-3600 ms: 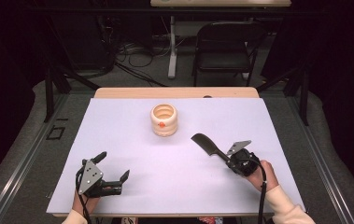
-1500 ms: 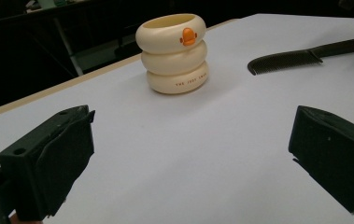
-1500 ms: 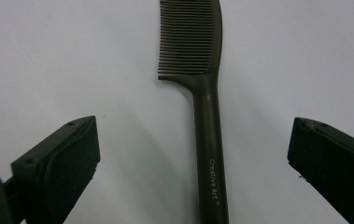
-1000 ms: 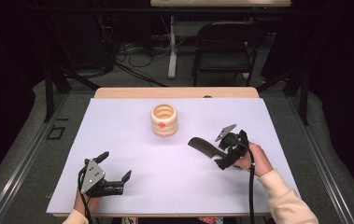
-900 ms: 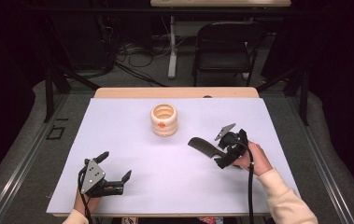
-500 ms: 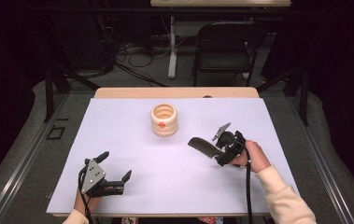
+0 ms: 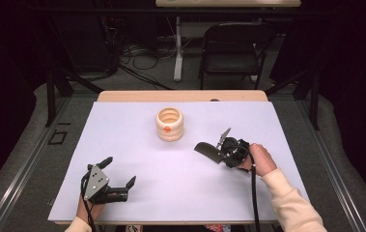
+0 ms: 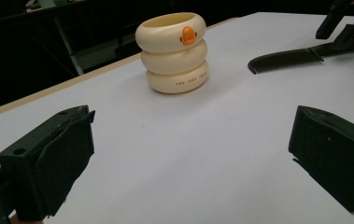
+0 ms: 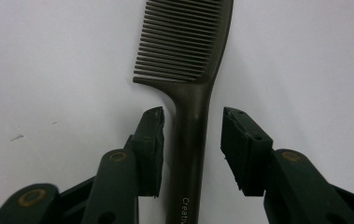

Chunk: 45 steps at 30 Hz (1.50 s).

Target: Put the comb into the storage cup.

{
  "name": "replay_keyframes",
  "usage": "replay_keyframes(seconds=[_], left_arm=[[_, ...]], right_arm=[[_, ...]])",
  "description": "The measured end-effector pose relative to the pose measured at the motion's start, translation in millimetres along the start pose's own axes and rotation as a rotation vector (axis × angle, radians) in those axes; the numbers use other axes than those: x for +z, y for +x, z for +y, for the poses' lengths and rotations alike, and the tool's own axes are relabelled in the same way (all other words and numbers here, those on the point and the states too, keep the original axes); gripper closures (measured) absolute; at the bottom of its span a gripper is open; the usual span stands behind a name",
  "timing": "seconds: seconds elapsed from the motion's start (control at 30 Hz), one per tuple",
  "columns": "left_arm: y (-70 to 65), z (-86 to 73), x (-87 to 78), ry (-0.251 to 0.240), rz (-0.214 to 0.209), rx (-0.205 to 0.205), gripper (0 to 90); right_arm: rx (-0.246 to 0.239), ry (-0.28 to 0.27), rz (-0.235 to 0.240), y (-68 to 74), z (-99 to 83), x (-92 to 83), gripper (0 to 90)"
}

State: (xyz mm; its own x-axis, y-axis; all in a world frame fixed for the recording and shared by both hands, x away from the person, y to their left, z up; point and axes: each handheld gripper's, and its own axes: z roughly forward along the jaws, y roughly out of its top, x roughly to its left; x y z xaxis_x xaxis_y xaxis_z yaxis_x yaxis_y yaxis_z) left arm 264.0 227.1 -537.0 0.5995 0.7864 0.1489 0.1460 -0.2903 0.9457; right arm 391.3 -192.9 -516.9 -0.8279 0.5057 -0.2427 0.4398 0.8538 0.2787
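Observation:
A dark comb (image 7: 206, 151) lies flat on the white table, teeth end away from my right gripper (image 7: 218, 150). In the right gripper view the comb's handle (image 9: 189, 140) runs between the two jaws of the right gripper (image 9: 192, 121), with a narrow gap on each side; the jaws have just been closing in on it. A cream ringed cup (image 7: 169, 123) with an orange mark stands upright at the table's middle back. My left gripper (image 7: 120, 170) rests at the front left, open with nothing in it. From the left gripper (image 8: 188, 154) I see the cup (image 8: 174, 51) and the comb (image 8: 286, 58).
The white tabletop (image 7: 137, 145) ends in a wooden strip (image 7: 180, 95) at the back. Behind it are a folding chair (image 7: 231, 53) and cables on the floor. Bare table lies between the two grippers.
The right gripper has shifted slightly towards the comb and its jaws have narrowed around the handle. The left gripper, the cup and the comb have stayed put.

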Motion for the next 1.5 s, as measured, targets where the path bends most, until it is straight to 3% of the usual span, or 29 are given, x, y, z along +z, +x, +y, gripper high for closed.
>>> replay_keyframes(seconds=[0.37,0.43,1.17,1.5], left_arm=[[0.0,0.0,0.0,0.001,-0.001,0.0,0.1],[0.1,0.0,0.0,0.004,-0.002,0.002,0.0],[0.0,-0.1,0.6,0.011,-0.005,0.008,0.1],[0.6,-0.3,-0.1,0.013,0.0,0.008,0.1]], right_arm=[[-0.01,0.056,0.022,-2.3,3.2,10.5,66.4],[-0.027,0.087,0.027,-3.8,4.6,11.9,67.8],[0.017,0.101,0.032,-4.2,6.9,13.4,72.3],[0.024,0.054,0.023,-3.2,5.3,8.4,72.5]])
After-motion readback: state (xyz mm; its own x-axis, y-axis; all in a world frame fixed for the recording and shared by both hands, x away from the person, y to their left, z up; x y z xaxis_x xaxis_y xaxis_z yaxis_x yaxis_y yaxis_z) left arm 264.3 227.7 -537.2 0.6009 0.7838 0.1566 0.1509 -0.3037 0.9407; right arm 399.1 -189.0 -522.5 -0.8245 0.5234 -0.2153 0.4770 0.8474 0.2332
